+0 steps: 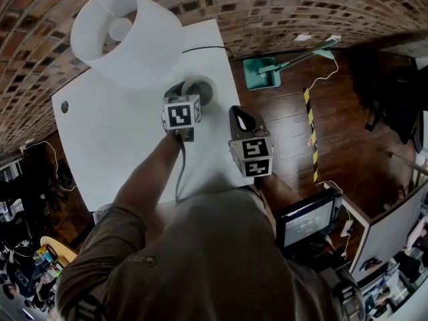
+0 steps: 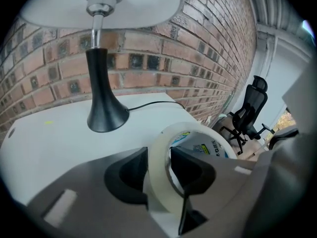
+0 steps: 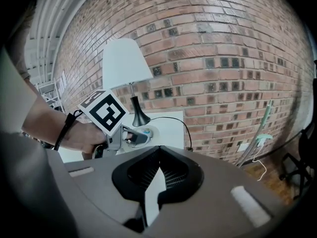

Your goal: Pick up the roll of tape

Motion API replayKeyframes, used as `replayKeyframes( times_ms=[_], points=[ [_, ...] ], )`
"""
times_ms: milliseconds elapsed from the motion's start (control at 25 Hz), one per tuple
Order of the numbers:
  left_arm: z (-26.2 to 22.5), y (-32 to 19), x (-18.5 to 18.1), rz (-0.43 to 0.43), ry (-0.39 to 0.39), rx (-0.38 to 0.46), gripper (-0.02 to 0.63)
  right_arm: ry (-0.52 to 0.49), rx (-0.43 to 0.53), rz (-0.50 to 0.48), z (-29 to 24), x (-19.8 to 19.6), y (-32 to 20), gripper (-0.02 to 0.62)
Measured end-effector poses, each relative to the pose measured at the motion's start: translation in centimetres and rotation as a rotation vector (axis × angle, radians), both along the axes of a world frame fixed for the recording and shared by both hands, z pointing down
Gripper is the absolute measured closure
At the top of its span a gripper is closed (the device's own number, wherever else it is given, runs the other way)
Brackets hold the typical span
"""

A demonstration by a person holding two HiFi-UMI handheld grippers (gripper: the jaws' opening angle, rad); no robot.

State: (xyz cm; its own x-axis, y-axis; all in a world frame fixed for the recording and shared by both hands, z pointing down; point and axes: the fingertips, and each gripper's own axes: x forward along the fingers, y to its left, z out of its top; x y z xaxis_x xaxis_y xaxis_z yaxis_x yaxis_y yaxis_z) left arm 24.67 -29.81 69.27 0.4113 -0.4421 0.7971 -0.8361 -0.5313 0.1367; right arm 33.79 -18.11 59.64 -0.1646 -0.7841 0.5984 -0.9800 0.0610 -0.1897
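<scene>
The roll of tape [image 2: 198,139] is a wide whitish ring with a printed core, and it stands tilted on the white table [image 1: 114,136] beside the lamp base. My left gripper [image 2: 158,158] straddles its near wall, one pad outside the ring and the other inside the hole, both against the wall. From the head view the left gripper [image 1: 188,103] reaches down onto the tape [image 1: 199,89]. My right gripper [image 1: 238,112] hovers over the table's right edge with its jaws together and nothing between them. In the right gripper view, the tape [image 3: 140,133] shows in the left gripper's jaws.
A lamp with a white shade [image 1: 127,35] and a black base [image 2: 104,115] stands just behind the tape, its cord [image 2: 148,104] trailing to the right. A brick wall [image 2: 148,58] backs the table. A dustpan [image 1: 261,72] lies on the wooden floor, and an office chair [image 2: 250,113] stands at the right.
</scene>
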Motion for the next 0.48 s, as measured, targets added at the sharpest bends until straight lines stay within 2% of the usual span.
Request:
replayKeyframes(
  times_ms=[200,480],
  points=[
    [-0.5,0.4,-0.5,-0.019,0.03,-0.002,0.468,0.008,0.01,0.004,-0.5,0.1,0.5,0.584],
    [-2.9,1.5,-1.9,-0.035,0.079,0.09,0.476,0.015,0.028,-0.007,-1.2,-0.6,1.2,0.584]
  ],
)
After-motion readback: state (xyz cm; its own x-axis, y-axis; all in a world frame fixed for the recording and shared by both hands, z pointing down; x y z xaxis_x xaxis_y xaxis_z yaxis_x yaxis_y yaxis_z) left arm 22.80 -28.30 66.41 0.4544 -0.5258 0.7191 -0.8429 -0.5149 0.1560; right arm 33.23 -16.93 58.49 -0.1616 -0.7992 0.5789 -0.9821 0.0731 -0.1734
